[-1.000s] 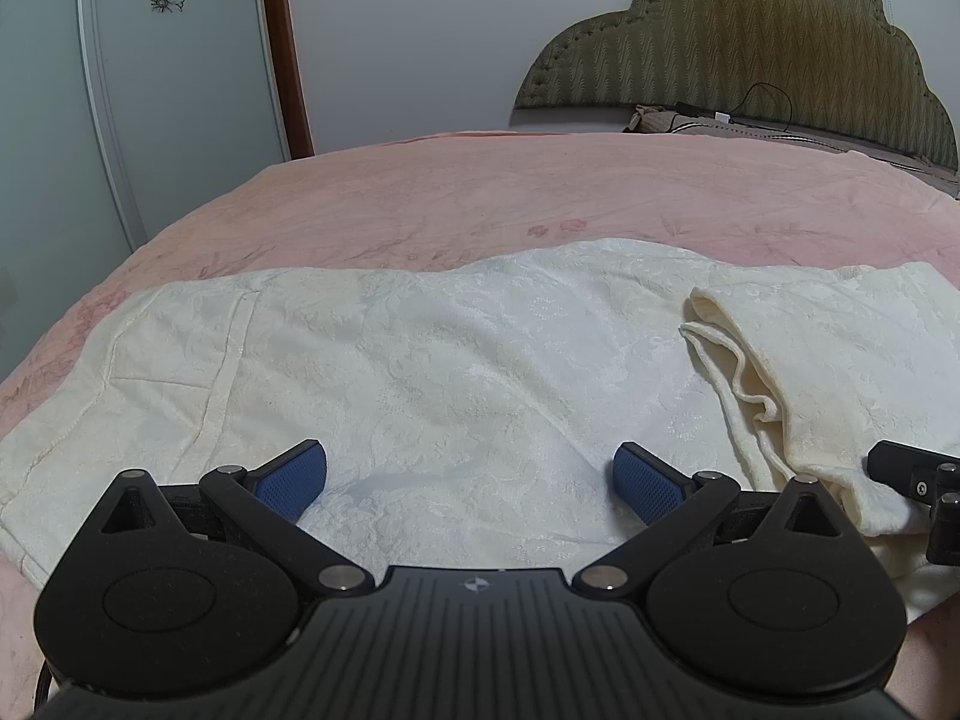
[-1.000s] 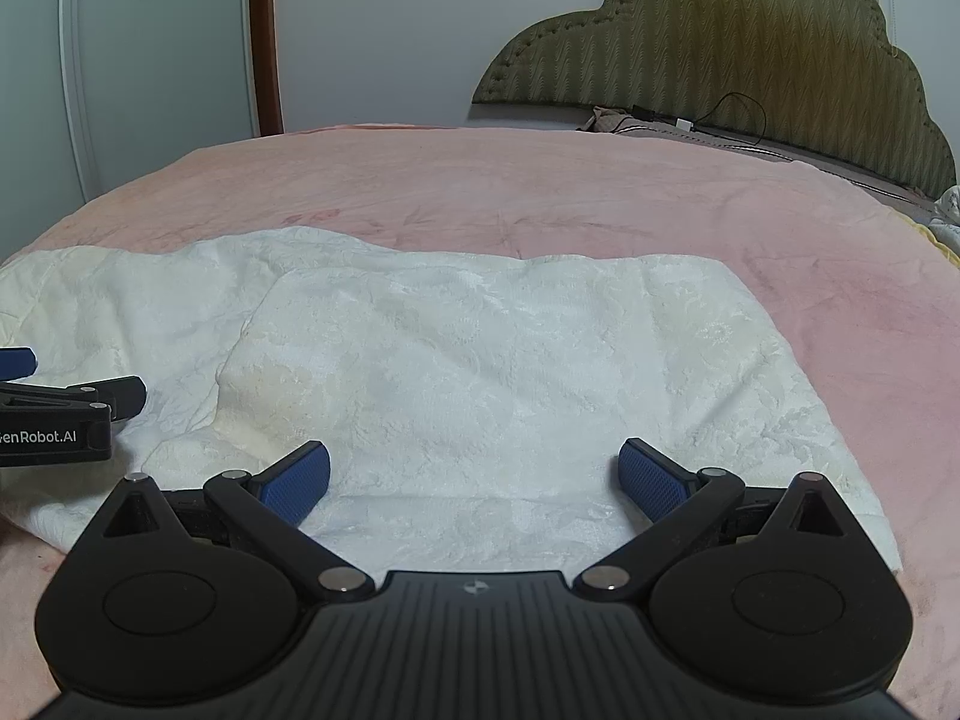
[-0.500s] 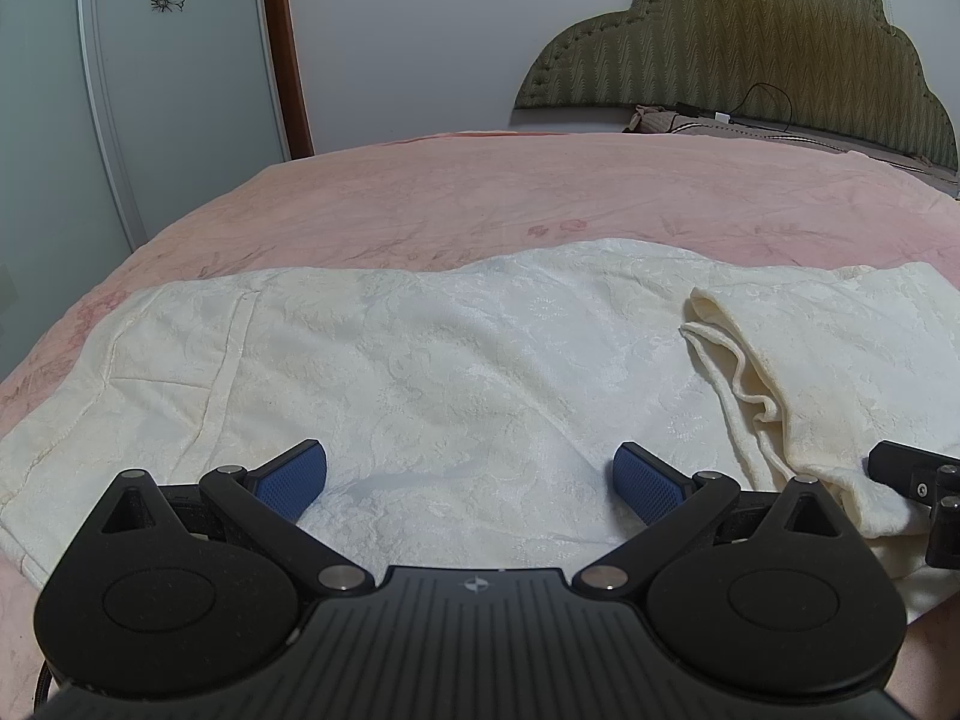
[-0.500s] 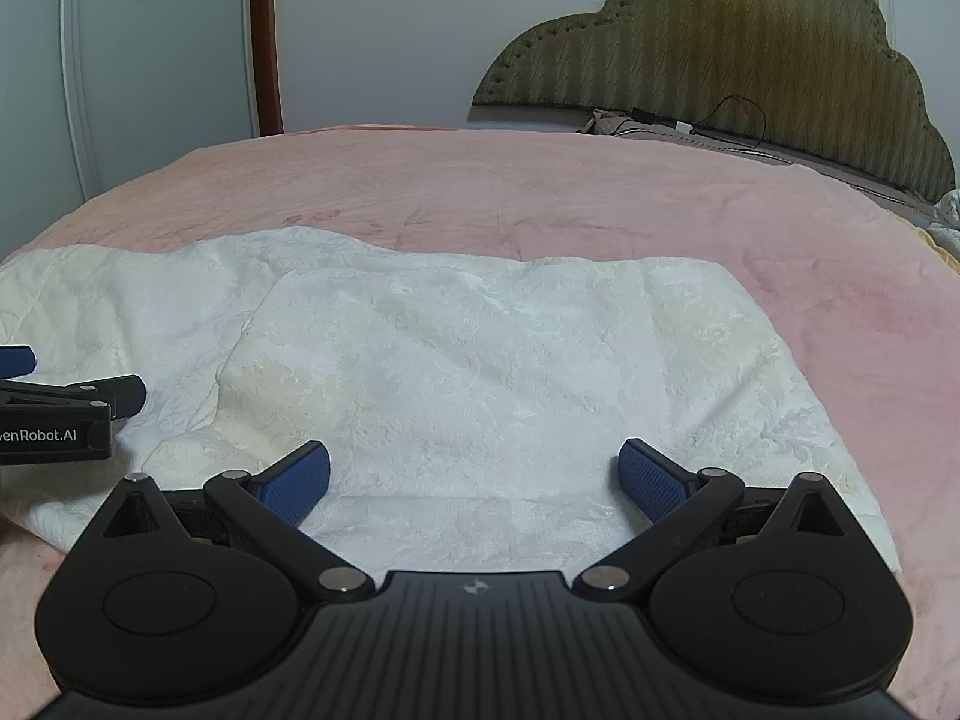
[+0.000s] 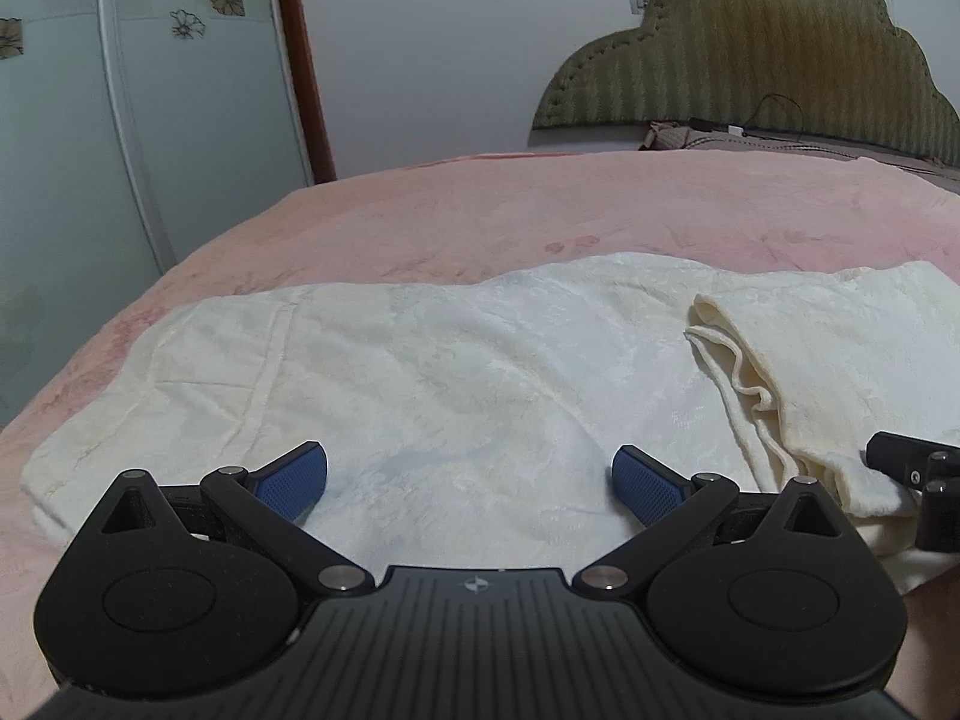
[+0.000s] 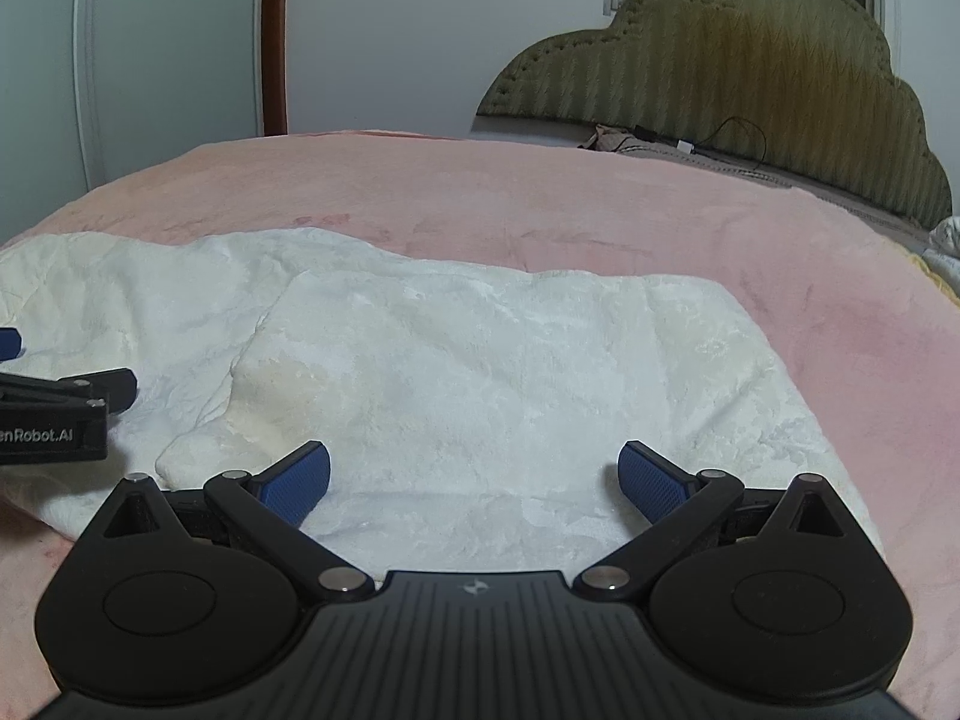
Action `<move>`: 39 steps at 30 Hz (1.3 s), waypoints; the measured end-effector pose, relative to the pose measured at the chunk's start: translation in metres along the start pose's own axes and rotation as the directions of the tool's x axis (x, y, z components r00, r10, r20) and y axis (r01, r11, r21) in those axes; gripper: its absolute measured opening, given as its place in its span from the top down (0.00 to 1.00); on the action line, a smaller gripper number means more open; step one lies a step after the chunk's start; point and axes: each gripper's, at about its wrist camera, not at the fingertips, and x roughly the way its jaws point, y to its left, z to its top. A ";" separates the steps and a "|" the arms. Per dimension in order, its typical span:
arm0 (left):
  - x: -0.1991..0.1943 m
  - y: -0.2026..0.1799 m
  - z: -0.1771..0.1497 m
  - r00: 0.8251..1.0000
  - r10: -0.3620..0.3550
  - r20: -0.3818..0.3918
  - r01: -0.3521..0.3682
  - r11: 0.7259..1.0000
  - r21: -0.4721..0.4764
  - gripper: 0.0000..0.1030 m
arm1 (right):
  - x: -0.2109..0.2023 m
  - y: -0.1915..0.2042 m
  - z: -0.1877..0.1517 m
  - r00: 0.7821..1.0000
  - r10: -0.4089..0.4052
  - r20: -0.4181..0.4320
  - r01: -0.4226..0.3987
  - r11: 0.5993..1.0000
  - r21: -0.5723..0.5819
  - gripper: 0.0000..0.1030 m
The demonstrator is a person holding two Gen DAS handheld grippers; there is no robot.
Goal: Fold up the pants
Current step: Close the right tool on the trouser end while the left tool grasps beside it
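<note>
Pants (image 5: 456, 372) lie flat across your pink bed (image 5: 540, 210), one end already folded over — so your left gripper (image 5: 469, 483) and right gripper (image 6: 474, 483) hover near the front edge, jaws apart, gripping nothing.

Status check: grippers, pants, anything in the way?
Left gripper open, right gripper open, both empty above the pants. One end already folded over. Nothing in the way on the pink blanket.

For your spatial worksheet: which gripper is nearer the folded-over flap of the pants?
Right. The right gripper hovers directly over the flap; the left gripper sits beside it, over the single layer.
</note>
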 end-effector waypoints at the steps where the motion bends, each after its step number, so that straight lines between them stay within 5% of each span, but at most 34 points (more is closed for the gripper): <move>1: -0.004 0.003 -0.001 1.000 0.002 0.006 -0.002 1.000 -0.004 0.00 | -0.001 0.001 0.000 1.000 -0.003 0.005 0.003 1.000 0.002 0.00; 4: -0.015 0.013 -0.005 1.000 0.024 0.010 -0.024 1.000 0.001 0.00 | -0.006 0.004 -0.001 0.999 -0.011 0.036 0.011 1.000 -0.010 0.00; 7: -0.028 0.034 -0.009 0.992 0.121 0.042 -0.122 0.992 0.013 0.01 | -0.020 0.013 -0.006 0.995 -0.004 0.097 0.008 0.999 -0.042 0.00; 11: -0.036 0.067 -0.010 0.958 0.274 0.084 -0.275 0.961 0.009 0.01 | -0.035 0.042 -0.011 0.988 0.124 0.091 -0.113 0.987 -0.117 0.00; 16: -0.034 0.124 -0.018 0.947 0.321 -0.021 -0.321 0.940 -0.115 0.01 | -0.050 0.099 -0.015 0.961 0.260 0.092 -0.224 0.931 -0.288 0.00; 20: -0.033 0.164 -0.033 0.972 0.209 -0.110 -0.232 0.933 -0.276 0.00 | -0.060 0.144 -0.023 0.956 0.275 0.107 -0.193 0.858 -0.476 0.00; 23: -0.032 0.183 -0.045 0.987 0.087 -0.132 -0.136 0.895 -0.426 0.00 | -0.061 0.178 -0.036 0.960 0.250 0.129 -0.118 0.774 -0.622 0.00; 28: -0.039 0.185 -0.049 0.992 0.063 -0.105 -0.103 0.892 -0.440 0.01 | -0.057 0.218 -0.048 0.940 0.266 0.215 -0.021 0.673 -0.739 0.00; 31: -0.043 0.187 -0.048 0.996 0.011 -0.087 -0.051 0.876 -0.479 0.01 | -0.047 0.234 -0.043 0.934 0.273 0.232 -0.015 0.676 -0.737 0.00; 34: -0.045 0.196 -0.047 0.996 -0.072 -0.051 0.031 0.827 -0.562 0.01 | -0.036 0.247 -0.036 0.933 0.261 0.249 -0.002 0.695 -0.719 0.00; 39: -0.028 0.208 -0.043 0.960 -0.279 0.020 0.211 0.674 -0.708 0.01 | -0.037 0.246 -0.024 0.906 0.222 0.360 0.063 0.771 -0.634 0.00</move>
